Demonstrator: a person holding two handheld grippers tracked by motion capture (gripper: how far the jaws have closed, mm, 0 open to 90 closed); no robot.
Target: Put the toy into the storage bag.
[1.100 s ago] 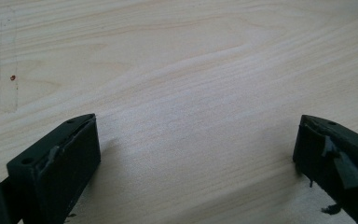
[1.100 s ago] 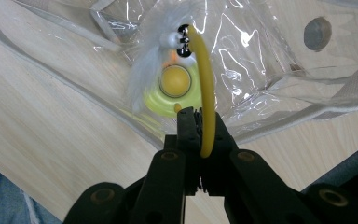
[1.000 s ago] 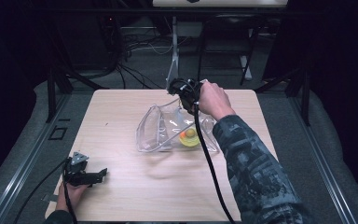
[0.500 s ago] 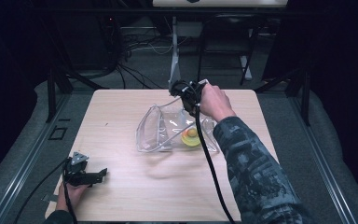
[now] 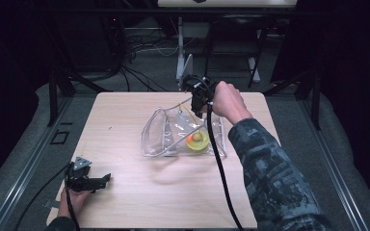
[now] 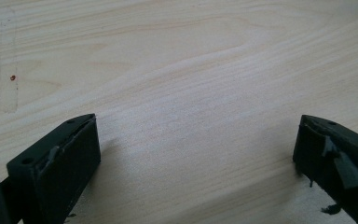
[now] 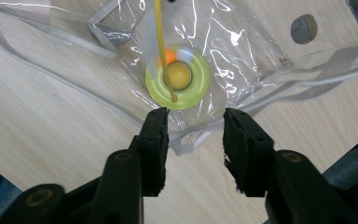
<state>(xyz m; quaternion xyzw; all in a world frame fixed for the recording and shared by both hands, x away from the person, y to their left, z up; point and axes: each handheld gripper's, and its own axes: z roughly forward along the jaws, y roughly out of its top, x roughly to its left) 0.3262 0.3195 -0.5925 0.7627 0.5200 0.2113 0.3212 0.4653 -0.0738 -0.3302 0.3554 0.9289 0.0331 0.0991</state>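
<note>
Fingers (image 7: 154, 140) of the right gripper (image 5: 197, 98) hang parted over the bag's (image 5: 173, 132) edge, grasping nothing; since a second ago the bag has shifted slightly on the tabletop (image 5: 125, 192). Left gripper (image 6: 193, 154): spread, idle.

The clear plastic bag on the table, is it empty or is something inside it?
Not empty. Through the clear plastic bag show a yellow-green ring and a yellow ball, with something orange behind.

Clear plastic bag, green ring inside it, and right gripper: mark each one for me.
clear plastic bag (image 5: 166, 134), high view, on its left transparent wall.
green ring (image 7: 200, 84), right gripper view, on the ring's right side.
right gripper (image 7: 195, 135), right gripper view, midway between the fingertips.
</note>
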